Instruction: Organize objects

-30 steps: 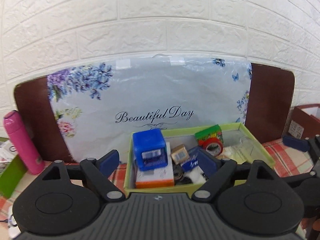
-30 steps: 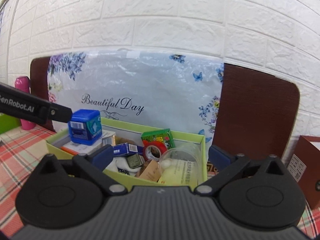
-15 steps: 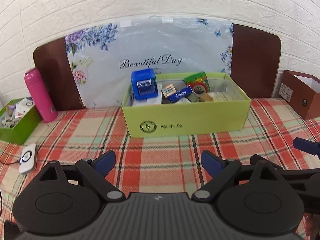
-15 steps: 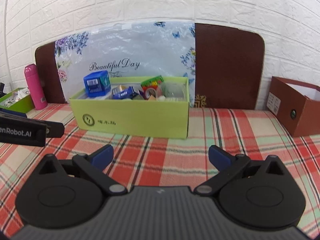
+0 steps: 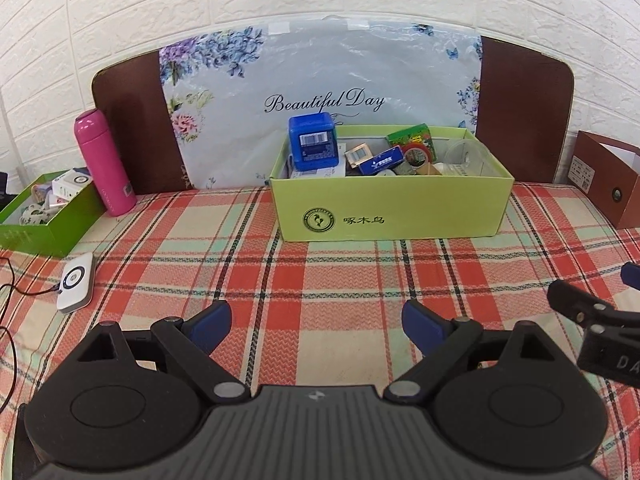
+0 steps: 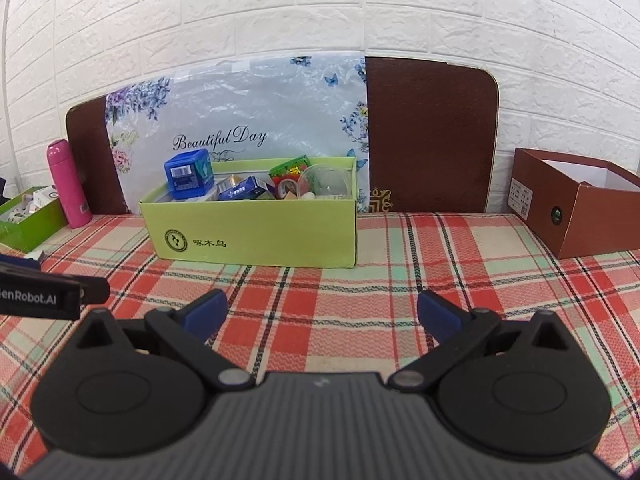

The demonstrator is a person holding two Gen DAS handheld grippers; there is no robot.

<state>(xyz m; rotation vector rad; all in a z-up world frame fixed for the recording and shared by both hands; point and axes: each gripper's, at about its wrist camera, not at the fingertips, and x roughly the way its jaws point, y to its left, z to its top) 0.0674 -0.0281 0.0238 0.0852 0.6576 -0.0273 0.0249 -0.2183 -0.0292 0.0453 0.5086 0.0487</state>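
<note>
Three boxes stand on the plaid tablecloth (image 5: 320,280), and the sorting looks close to finished, going by how things lie. Largest is the yellow-green box (image 5: 392,208) at twelve o'clock in the left wrist view, against a floral "Beautiful Day" bag (image 5: 320,80) and a brown board (image 6: 428,136). It is crowded: a blue cube-shaped box (image 5: 314,142) sits high at its ten o'clock corner, a green carton (image 5: 410,136) and a roll of red tape (image 5: 418,154) near the back, a clear plastic cup (image 5: 464,154) toward its two o'clock end, and a small blue packet (image 5: 380,162) between them. At two o'clock in the right wrist view a brown box (image 6: 576,208) stands open, with only white lining showing, though its floor is hidden. At nine o'clock a darker green box (image 5: 44,216) holds small white items, with a pink bottle (image 5: 102,160) just beside it.

Only a white wireless charger (image 5: 76,282) with its cable lies loose on the cloth, at about eight o'clock. Whether it belongs to the task I cannot tell.

Both tools are low over bare cloth, well apart from the boxes. The left gripper (image 5: 316,322) has its fingers spread wide and empty; the right gripper (image 6: 322,310) likewise stands apart, gripping nothing.
</note>
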